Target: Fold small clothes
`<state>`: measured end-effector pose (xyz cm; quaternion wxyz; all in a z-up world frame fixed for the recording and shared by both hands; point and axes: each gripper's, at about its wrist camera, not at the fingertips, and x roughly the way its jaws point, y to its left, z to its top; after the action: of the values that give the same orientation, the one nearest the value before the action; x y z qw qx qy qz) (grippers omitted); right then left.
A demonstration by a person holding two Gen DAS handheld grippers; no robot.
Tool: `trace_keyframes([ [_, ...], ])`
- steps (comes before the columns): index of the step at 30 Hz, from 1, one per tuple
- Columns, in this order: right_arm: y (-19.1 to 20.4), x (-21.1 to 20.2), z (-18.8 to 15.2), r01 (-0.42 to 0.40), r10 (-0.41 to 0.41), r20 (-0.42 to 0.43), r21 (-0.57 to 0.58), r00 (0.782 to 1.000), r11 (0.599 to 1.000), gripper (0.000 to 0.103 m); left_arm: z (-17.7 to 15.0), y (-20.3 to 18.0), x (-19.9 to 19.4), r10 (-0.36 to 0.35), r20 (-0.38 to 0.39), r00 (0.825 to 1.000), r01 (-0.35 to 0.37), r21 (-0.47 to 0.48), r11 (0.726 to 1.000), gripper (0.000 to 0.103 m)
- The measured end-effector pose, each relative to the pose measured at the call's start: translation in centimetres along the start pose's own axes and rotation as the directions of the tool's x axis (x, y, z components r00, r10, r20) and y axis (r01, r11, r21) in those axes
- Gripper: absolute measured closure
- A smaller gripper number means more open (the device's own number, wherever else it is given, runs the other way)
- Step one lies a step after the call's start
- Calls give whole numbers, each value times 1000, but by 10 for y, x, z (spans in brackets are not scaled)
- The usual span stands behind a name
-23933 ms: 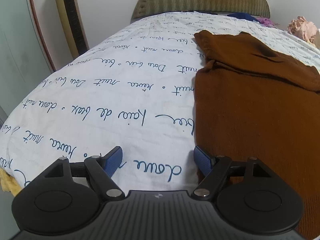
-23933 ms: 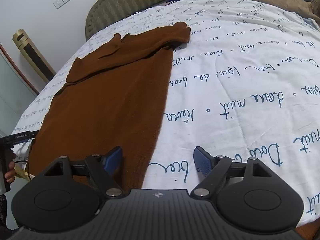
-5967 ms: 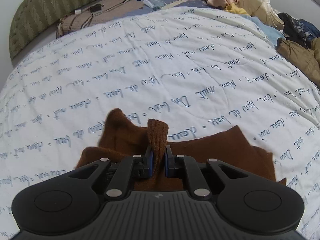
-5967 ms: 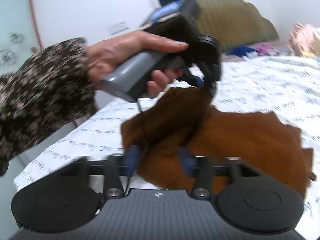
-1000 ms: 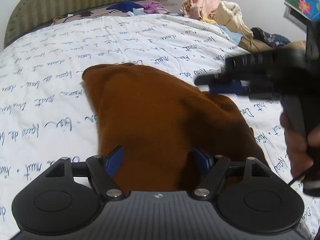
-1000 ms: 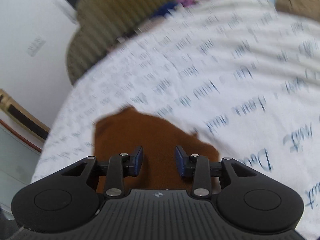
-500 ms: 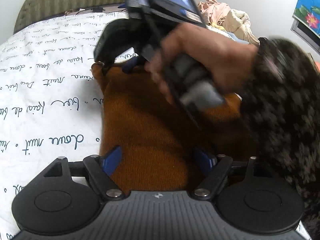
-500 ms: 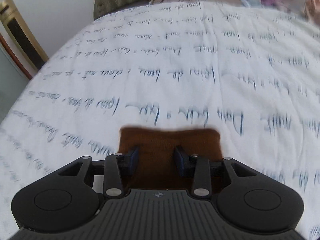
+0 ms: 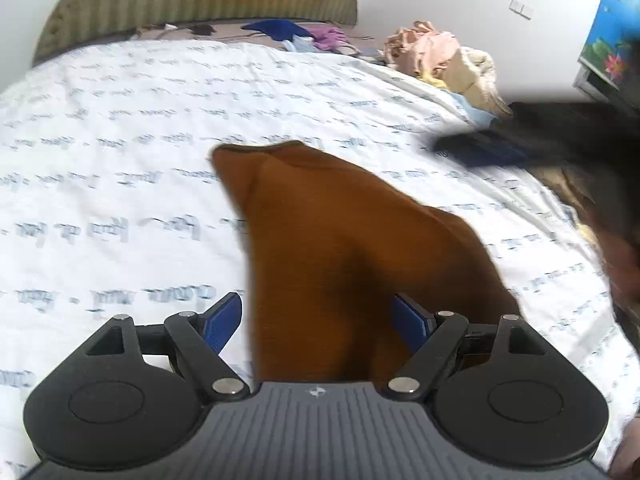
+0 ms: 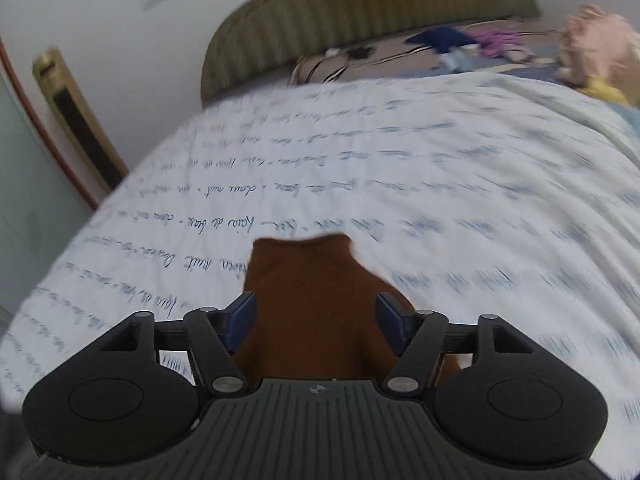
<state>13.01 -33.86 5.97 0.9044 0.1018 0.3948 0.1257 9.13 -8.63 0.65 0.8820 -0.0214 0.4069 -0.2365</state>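
The brown knit garment (image 9: pixel 340 240) lies folded into a compact bundle on the white bedspread with blue script (image 9: pixel 100 140). My left gripper (image 9: pixel 318 320) is open, its blue pads on either side of the bundle's near end, not closed on it. In the right wrist view the same garment (image 10: pixel 308 292) lies between the pads of my open right gripper (image 10: pixel 316 316), its far edge just beyond the fingertips. The right gripper shows blurred at the right edge of the left wrist view (image 9: pixel 500 148).
A padded olive headboard (image 9: pixel 192 4) stands at the far end of the bed. Loose clothes (image 9: pixel 440 56) are heaped at the far right. A gold and black tower unit (image 10: pixel 76 120) stands by the wall on the left.
The right gripper and hand have drawn back from over the garment to the right edge of the left wrist view. The right gripper's pads have opened wider. Both views are motion-blurred.
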Motion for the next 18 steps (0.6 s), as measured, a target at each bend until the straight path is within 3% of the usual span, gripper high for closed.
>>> trace_keyframes([
  [5,-39,-53,-68,37,-41,32,121,999,992,22,3,16,-1,65,-7,998,-65,14,998,20],
  [9,-66,-40,-106,24,-29,17,237,999,971,16,7,31,20,25,-86,996,-28,-35,999,20],
  [11,-76,-22,-115,-6,7,-2,300,1000,954,16,6,38,29,-29,-105,994,20,-79,997,20],
  [15,-86,11,-129,-159,173,9,436,985,886,15,8,41,51,-99,-137,986,83,-124,989,15],
  [18,-72,25,-128,-186,202,1,395,979,900,13,11,38,60,-126,-148,981,108,-121,987,9],
])
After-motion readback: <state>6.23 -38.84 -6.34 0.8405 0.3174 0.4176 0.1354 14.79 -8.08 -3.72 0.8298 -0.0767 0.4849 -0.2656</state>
